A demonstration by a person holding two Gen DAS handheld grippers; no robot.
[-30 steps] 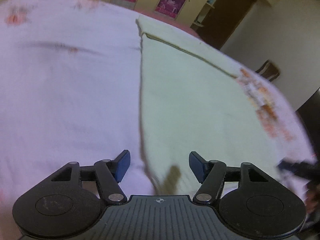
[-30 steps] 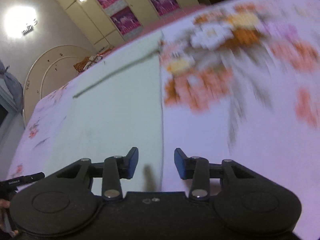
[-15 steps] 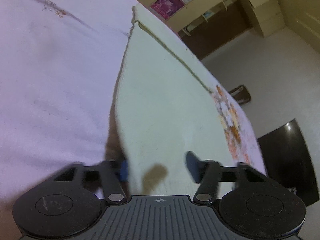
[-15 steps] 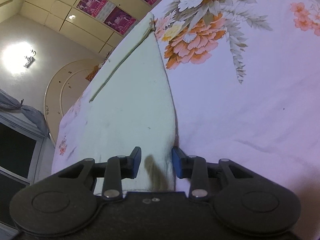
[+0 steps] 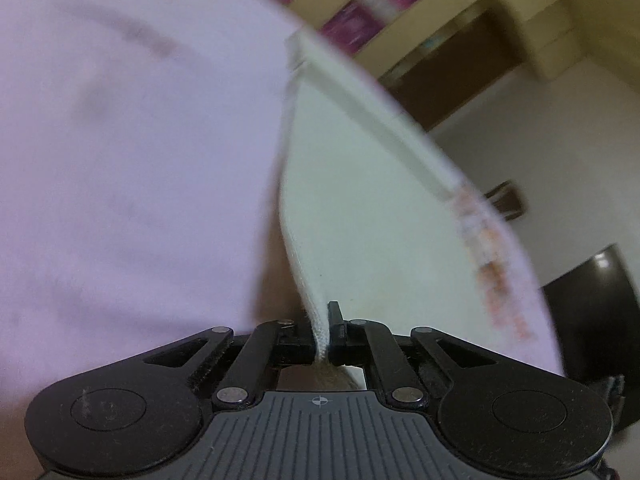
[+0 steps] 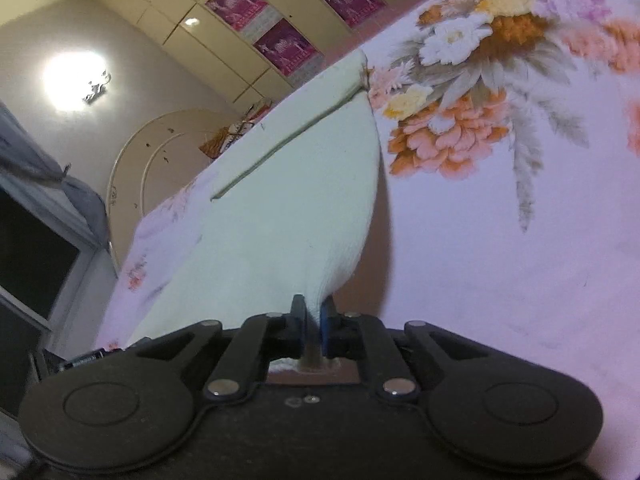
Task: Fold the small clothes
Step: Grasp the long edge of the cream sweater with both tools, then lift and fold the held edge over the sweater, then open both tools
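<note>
Left gripper (image 5: 322, 334) clamped on near left corner of pale green garment (image 5: 360, 208), right gripper (image 6: 313, 330) pinching near right corner, cloth stretching straight ahead over the floral bedsheet (image 6: 500, 240), its far hem probably flat.

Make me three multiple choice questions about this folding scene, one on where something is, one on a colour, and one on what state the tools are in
1. Where does the pale garment lie?
A. on a floral bedsheet
B. on a wooden floor
C. in a basket

2. What colour is the garment?
A. navy
B. pale green
C. red

3. What are the left tool and right tool doing?
A. both open above the cloth
B. only the left is closed
C. both closed on a corner of the garment

Answers: 1 A, flower print surrounds the cloth; 2 B, it reads pale green in both views; 3 C, fabric is pinched between each tool's fingers.
</note>
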